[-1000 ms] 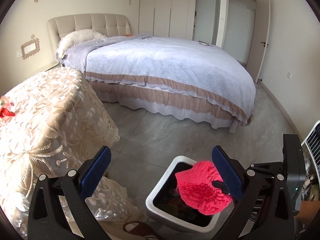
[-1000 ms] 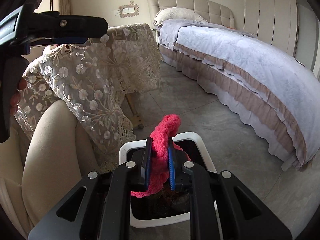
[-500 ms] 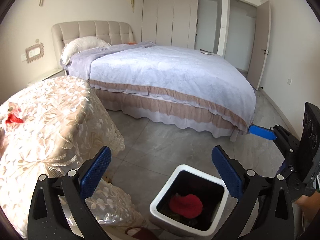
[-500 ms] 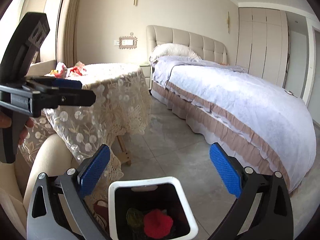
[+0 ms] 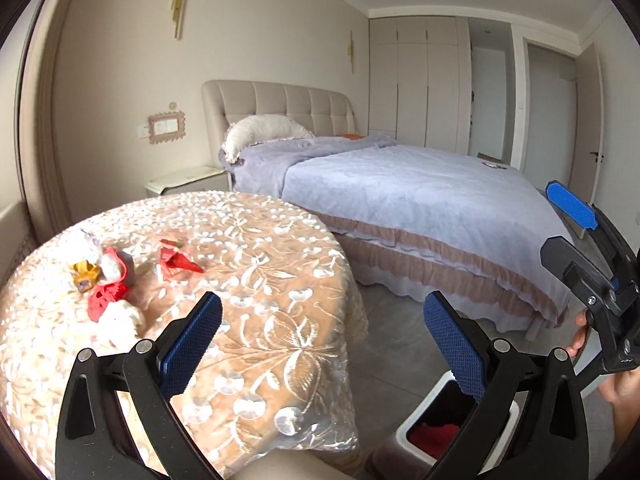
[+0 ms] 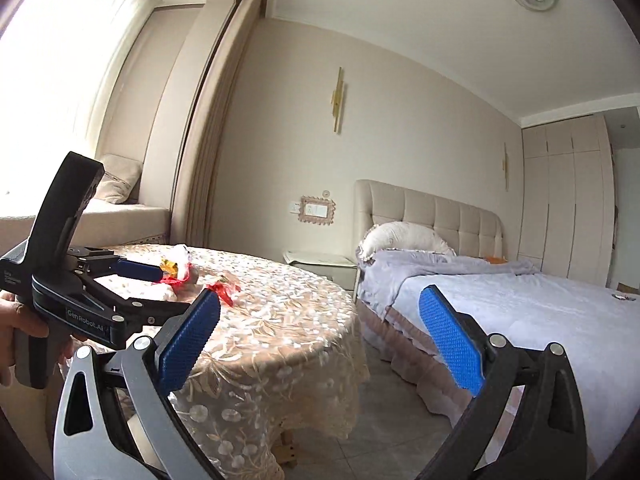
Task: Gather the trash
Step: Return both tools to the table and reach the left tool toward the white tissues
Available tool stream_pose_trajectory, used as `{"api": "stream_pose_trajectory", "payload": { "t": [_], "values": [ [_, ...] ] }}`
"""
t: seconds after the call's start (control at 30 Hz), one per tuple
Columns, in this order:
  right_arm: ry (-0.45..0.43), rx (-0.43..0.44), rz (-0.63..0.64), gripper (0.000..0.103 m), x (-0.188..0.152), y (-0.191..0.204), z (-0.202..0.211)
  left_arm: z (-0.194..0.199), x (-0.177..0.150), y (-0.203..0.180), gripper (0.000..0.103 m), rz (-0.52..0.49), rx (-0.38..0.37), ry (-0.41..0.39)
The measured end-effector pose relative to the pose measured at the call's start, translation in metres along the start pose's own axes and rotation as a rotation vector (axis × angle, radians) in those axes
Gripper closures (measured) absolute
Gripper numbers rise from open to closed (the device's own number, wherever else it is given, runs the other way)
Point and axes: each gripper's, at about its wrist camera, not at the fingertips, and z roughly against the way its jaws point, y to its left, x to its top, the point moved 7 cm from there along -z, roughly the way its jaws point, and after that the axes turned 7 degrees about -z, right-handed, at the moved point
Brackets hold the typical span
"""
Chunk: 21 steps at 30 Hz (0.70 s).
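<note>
Scraps of trash lie on the round lace-covered table [image 5: 260,280]: a red wrapper [image 5: 178,258] and a red, white and yellow heap [image 5: 102,280]. The right wrist view shows the same wrapper [image 6: 222,290] and heap [image 6: 176,270]. My left gripper [image 5: 323,344] is open and empty, hovering at the table's near edge. The white bin [image 5: 416,426] stands on the floor at lower right with a red knitted thing [image 5: 430,436] inside. My right gripper [image 6: 320,340] is wide open and empty, pointing level over the room. Each view shows the other gripper at its side: the right [image 5: 562,226], the left [image 6: 160,288].
A bed [image 5: 420,200] with a lilac cover fills the right. A nightstand [image 5: 188,178] stands between bed and table. Wardrobes [image 5: 416,80] and a door [image 5: 584,116] are at the back. A window seat [image 6: 124,212] lies left, and grey floor [image 5: 396,344] runs between table and bed.
My right gripper opened and dropped the red knitted thing into the bin. Both grippers then rose and tilted up, so the tabletop came into view and the bin slid to the lower edge.
</note>
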Motion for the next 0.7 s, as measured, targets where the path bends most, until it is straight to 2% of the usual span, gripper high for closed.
{"api": "stream_pose_trajectory", "payload": {
  "t": [0.1,0.23,0.47,0.7],
  "values": [
    [-0.015,0.074,0.020,0.004,0.010,0.022,-0.014,0.011,0.000,0.031,0.004,0.034,0.056,-0.014],
    [-0.038,0.115,0.053,0.004,0.019,0.047,-0.033,0.025,-0.003,0.064,0.004,0.072,0.109,-0.031],
    [0.031,0.235,-0.003,0.004,0.024,0.090,-0.071,0.048,-0.012,0.111,0.004,0.120,0.201,-0.033],
    [0.047,0.274,0.009,0.004,0.030,0.129,-0.102,0.062,-0.017,0.159,0.004,0.141,0.292,-0.011]
  ]
}}
